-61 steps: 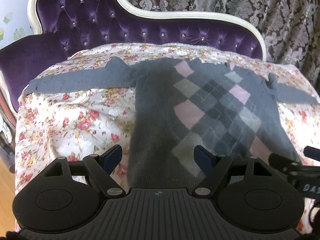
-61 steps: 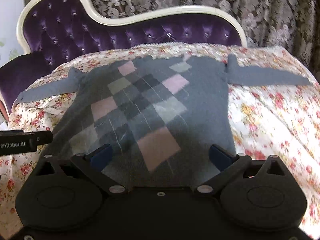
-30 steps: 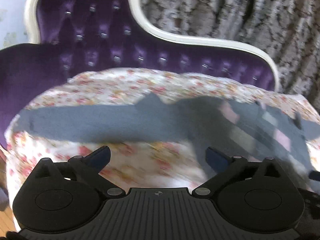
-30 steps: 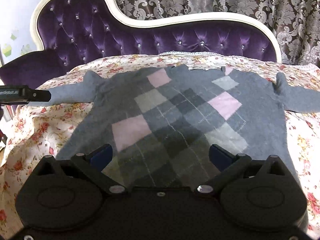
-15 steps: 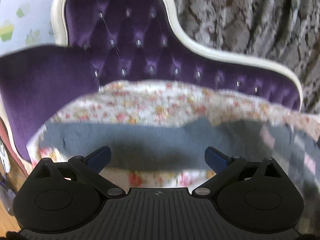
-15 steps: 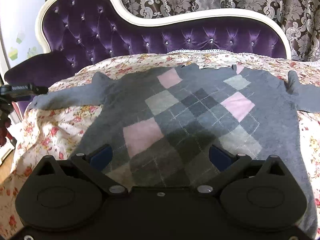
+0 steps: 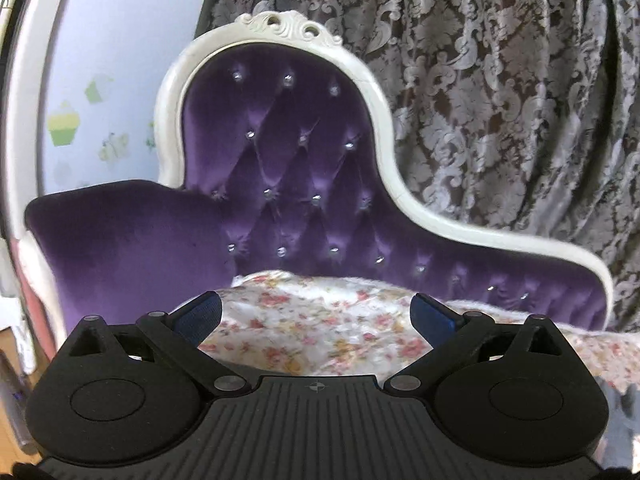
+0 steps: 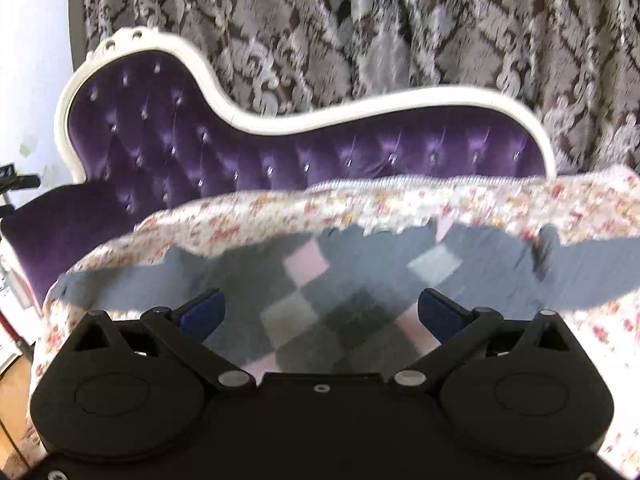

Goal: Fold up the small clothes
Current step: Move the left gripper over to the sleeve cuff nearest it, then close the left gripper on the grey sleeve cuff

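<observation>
Pointing up toward the back of the purple sofa (image 7: 304, 184), the left hand-held gripper (image 7: 316, 314) has both blue fingers spread wide with nothing between them, so it's released. In its view you mostly get the tufted velvet backrest with its white carved frame, the padded armrest off to the left, and a strip of flowered sheet (image 7: 320, 332) showing in the gap between the fingers. A wall with cupcake stickers (image 7: 64, 124) sits at the far left, and a patterned curtain (image 7: 500, 92) fills the right.

Over on the right, the other hand-held gripper (image 8: 320, 312) is released too, fingers wide apart and gripping nothing. Its view is a bit blurry, but the sweater (image 8: 344, 280) is easy to spot: gray with pink and pale diamond blocks, lying flat on the flowered sheet (image 8: 400, 204) that covers the sofa seat. One sleeve stretches out toward the left edge of the sheet, the other runs off to the right. The gripper's fingers sit over the lower part of the sweater's body; can't tell if they're touching it. Behind it all, the purple backrest (image 8: 280, 156) and that same curtain (image 8: 400, 28).
</observation>
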A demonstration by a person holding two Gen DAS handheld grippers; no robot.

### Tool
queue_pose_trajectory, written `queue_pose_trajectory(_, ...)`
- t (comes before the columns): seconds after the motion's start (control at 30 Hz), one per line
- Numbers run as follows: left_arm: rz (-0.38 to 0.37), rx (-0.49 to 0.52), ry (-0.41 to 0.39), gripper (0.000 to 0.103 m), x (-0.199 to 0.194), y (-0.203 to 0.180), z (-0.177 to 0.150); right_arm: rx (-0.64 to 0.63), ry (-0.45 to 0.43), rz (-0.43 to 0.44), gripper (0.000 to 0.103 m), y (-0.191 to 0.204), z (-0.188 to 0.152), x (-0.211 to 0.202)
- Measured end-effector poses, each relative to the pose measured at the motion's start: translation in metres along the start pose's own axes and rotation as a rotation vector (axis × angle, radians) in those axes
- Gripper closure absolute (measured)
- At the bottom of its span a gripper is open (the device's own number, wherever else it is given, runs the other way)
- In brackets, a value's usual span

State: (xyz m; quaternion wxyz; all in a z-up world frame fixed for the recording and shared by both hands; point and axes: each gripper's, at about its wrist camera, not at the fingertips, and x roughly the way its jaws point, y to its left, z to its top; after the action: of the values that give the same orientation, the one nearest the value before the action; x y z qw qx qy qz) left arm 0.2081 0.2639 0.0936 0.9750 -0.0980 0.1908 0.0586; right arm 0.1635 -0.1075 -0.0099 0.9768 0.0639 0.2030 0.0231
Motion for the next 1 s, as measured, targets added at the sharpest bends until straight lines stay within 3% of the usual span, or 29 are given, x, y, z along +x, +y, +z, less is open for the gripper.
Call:
queue_pose_trajectory(0.17,0.092,-0.005,0.138,0.003,0.027,0.019,-0.026,0.021,0.059,0.012,0.001,0.001,-0.021,0.012)
queue_pose_trajectory(0.27,0.091,-0.093,0.221,0.026,0.047,0.046,-0.044,0.000,0.085,0.023,0.001,0.007,-0.031,0.014)
queue_pose_trajectory(0.4,0.115,-0.166,0.279,0.027,0.070,0.077,-0.063,-0.003,0.102,0.042,0.001,0.012,-0.038,0.018)
queue_pose_trajectory(0.67,0.137,-0.288,0.288,0.027,0.094,0.121,-0.077,-0.006,0.126,0.074,0.001,0.023,-0.041,0.032)
queue_pose_trajectory(1.0,0.091,-0.368,0.279,0.027,0.125,0.133,-0.075,-0.032,0.145,0.078,0.001,0.032,-0.044,0.038)
